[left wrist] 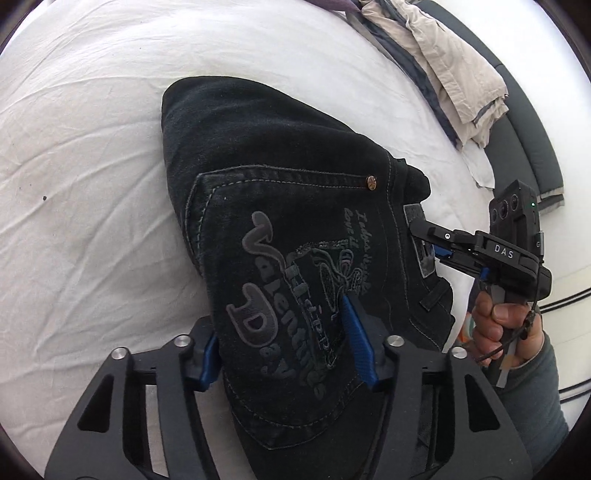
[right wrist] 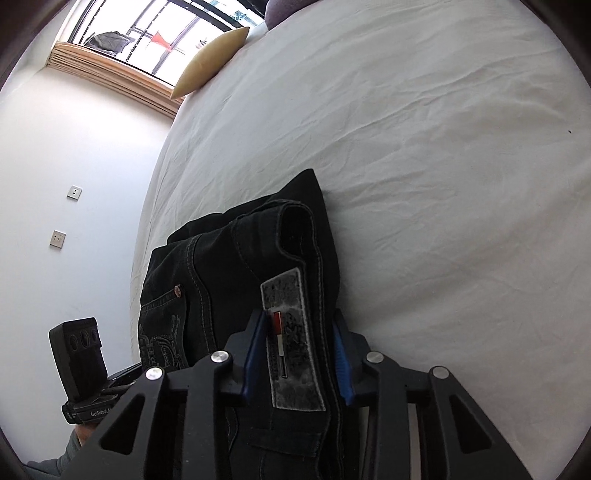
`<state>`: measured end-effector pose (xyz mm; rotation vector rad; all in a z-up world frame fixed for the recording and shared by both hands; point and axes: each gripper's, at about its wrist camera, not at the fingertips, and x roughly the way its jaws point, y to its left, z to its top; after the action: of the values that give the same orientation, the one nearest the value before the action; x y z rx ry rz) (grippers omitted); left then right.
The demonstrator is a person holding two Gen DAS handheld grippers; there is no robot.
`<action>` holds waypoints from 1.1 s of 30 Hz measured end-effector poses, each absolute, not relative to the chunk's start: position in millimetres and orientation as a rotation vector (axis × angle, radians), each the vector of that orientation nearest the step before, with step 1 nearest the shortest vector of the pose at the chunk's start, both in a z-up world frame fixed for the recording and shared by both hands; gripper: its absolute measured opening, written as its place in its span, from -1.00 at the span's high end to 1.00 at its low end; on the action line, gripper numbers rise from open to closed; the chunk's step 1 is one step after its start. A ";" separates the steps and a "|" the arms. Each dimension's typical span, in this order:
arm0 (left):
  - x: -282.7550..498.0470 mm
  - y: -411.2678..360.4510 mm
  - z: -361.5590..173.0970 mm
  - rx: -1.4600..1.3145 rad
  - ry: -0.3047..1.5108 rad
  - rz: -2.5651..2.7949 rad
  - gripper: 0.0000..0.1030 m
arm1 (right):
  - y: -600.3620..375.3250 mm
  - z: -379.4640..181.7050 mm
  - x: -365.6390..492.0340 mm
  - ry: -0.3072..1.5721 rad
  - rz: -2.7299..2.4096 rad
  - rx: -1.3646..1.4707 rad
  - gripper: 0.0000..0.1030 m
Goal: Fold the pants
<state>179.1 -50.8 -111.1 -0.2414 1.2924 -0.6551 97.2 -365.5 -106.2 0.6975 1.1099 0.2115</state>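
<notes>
Item: black jeans (left wrist: 280,206), folded into a compact bundle, lying on the white bed sheet (left wrist: 81,155) near its edge. The uppermost layer shows a back pocket with a grey "Valentines Day" print (left wrist: 266,295) and a copper rivet (left wrist: 370,181); the waistband with its grey brand patch (right wrist: 293,343) forms the side facing the right gripper.

Left gripper (left wrist: 284,343): blue-padded fingers (left wrist: 356,339) straddle the pocket end of the bundle, one at each side, closing in on the denim. The near pad appears to press into the cloth; full pinch cannot be confirmed, since the far pad is half hidden by the fold.

Right gripper (right wrist: 299,354): fingers (right wrist: 255,354) bracket the waistband at the patch, both pads against or just beside the cloth (contact looks likely, not certain). The holding hand (left wrist: 495,325) shows in the left view.

Reason for placement: two holds at neighbouring edges of one thick bundle suggest it is being gripped through all layers at once, so the stack keeps its shape for a last fold or a lift.

Also present: beige garment (left wrist: 454,74) at the far bed edge; yellow cushion (right wrist: 210,62) by the window (right wrist: 147,33)
</notes>
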 end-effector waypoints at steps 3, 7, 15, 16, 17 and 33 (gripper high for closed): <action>178.7 -53.2 -101.7 -0.202 1.265 -0.683 0.38 | -346.3 -89.3 97.4 1.093 0.192 0.587 0.58; 183.0 -51.1 -89.0 -0.194 1.244 -0.686 0.49 | -330.0 -56.6 97.1 1.038 0.187 0.499 0.65; 237.0 -22.1 -24.9 -0.147 1.059 -0.671 0.50 | -316.1 -4.6 150.5 0.894 0.252 0.440 0.66; 250.9 -19.1 -21.3 -0.132 1.044 -0.660 0.50 | -313.5 -3.3 165.0 0.888 0.258 0.434 0.66; 264.7 -16.6 -19.6 -0.118 1.031 -0.650 0.49 | -310.5 -2.8 179.4 0.881 0.262 0.428 0.66; 377.0 23.1 -100.7 -0.102 1.060 -0.531 -0.24 | -319.7 -103.2 277.0 0.958 0.214 0.521 0.20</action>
<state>377.0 23.1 -100.7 -0.1018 1.0597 -0.5313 277.0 -319.7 -103.2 0.5215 0.9581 0.2144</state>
